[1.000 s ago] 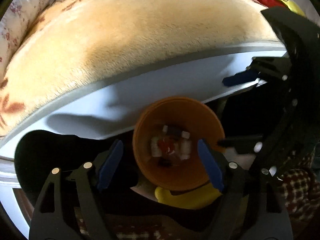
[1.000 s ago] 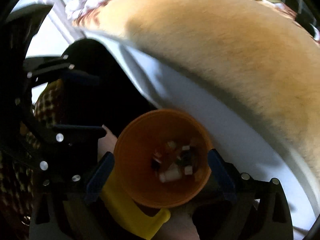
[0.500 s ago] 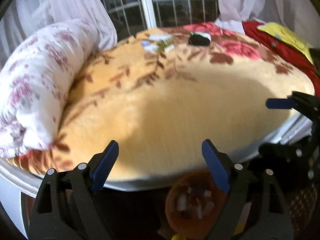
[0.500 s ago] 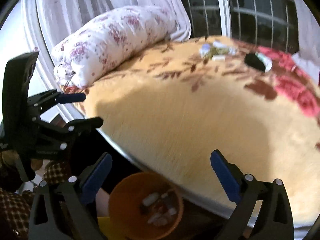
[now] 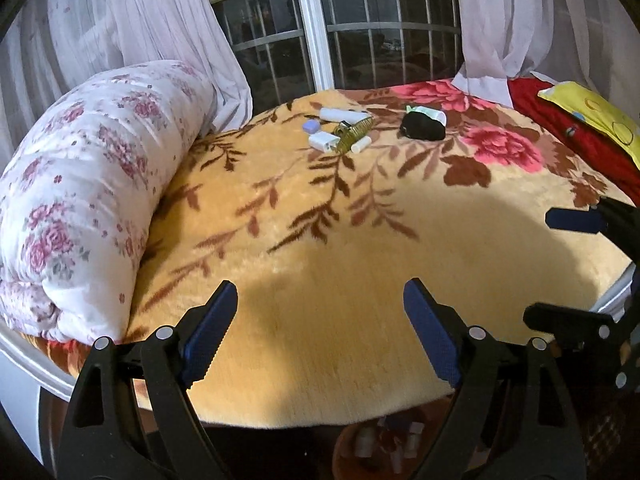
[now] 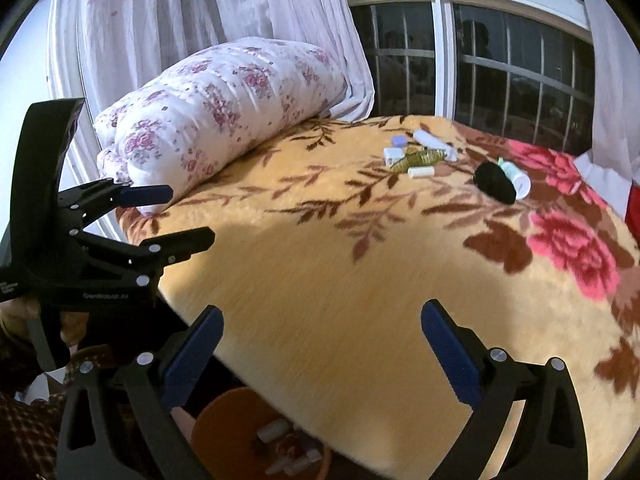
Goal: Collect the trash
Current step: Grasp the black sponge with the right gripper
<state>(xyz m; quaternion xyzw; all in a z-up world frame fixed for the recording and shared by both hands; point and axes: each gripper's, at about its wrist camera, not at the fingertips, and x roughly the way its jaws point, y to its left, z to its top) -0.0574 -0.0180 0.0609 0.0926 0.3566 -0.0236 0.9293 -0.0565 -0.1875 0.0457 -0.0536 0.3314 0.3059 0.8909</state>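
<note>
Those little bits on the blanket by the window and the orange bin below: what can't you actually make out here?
- Small items: too small and far in both views to name; a black lump partly covers a white container.
- Orange bin: cut off by the bottom edge, and hidden behind the bed edge and the right gripper; barely visible, dark, in the left view.
- Bin contents: blurred white scraps.

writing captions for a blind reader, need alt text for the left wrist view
Open left gripper, holding nothing, hovers over a floral blanket with small trash items lying far back near the window. A rolled quilt lies left.
</note>
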